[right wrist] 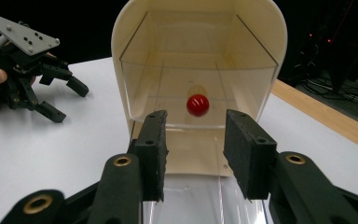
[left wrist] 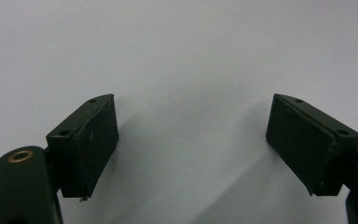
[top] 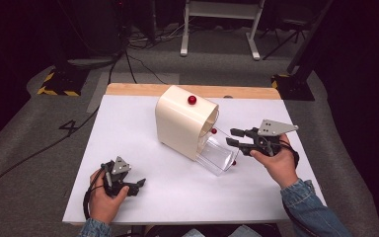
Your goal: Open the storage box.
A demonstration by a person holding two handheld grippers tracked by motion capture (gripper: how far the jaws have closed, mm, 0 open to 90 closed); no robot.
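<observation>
A cream box with a rounded top and a red knob stands mid-table. Its clear front panel slopes down onto the table toward the right. In the right gripper view the box's open front faces me, and a small red knob sits on the clear panel inside. My right gripper hovers just right of the opening. Its jaws are apart, the knob lies beyond them, and nothing is between the pads. My left gripper rests open on the table near the front left, over bare white surface.
The white tabletop has a wooden strip along its far edge. Cables and stand feet lie on the grey floor beyond. The left gripper is also seen in the right gripper view, far left of the box.
</observation>
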